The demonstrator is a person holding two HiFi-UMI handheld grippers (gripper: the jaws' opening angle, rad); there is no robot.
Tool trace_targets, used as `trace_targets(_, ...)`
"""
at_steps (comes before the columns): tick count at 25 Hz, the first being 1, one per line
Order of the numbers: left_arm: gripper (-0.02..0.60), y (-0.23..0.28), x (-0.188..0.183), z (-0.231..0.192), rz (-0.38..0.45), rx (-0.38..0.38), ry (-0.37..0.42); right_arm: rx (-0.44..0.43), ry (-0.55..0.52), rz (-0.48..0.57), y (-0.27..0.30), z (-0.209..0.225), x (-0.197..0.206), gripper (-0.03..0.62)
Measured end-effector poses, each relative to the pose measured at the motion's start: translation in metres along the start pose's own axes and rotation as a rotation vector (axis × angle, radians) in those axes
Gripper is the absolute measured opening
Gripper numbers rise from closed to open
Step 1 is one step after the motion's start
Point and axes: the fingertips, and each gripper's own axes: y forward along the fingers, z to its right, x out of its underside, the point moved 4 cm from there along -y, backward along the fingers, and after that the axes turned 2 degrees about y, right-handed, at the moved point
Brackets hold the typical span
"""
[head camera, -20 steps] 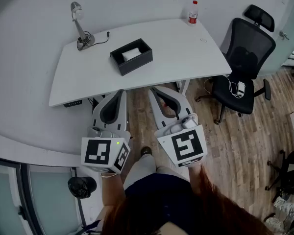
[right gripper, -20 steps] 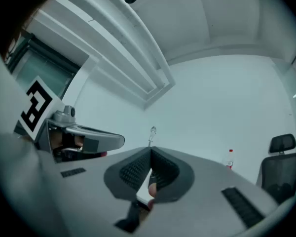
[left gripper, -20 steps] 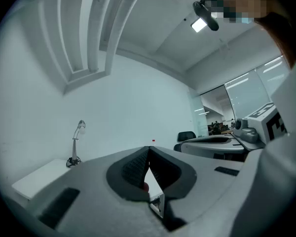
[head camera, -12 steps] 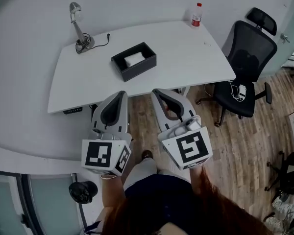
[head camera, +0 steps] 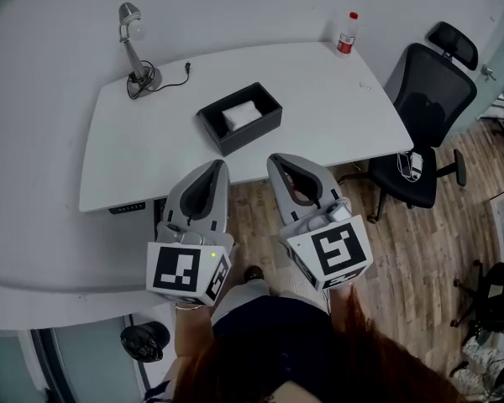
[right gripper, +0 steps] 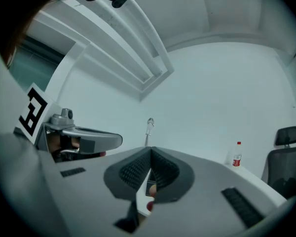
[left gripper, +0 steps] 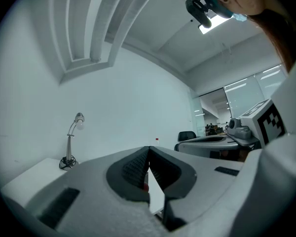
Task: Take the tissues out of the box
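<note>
Shows left gripper (head camera: pixel 217 166) and right gripper (head camera: pixel 279 159) side by side at the white desk's (head camera: pixel 134 154) near edge, both jaws pressed together on nothing, short of the tissues (head camera: pixel 242 115) lying inside the black box (head camera: pixel 235 138); risks dragging the unpinned box along when pulling, or prodding with unspread tips.

office: desk (head camera: pixel 151 154), swivel chair (head camera: pixel 427 112)

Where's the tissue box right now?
Head view: the black tissue box sits near the middle of the white table, right of the desk lamp and left of the bottle.
</note>
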Motion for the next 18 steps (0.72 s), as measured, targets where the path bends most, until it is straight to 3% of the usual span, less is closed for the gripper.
trace_targets(9, 0.021, 0.019, 0.011, -0.032, -0.01, 0.067, -0.015, 0.062, -0.029, -0.039, 0.04, -0.002, 0.002, 0.008)
trace_targets(18, 0.021, 0.027, 0.016, -0.044, 0.0, 0.085, -0.045, 0.067, -0.037, -0.072, 0.06, 0.002, 0.005, 0.008)
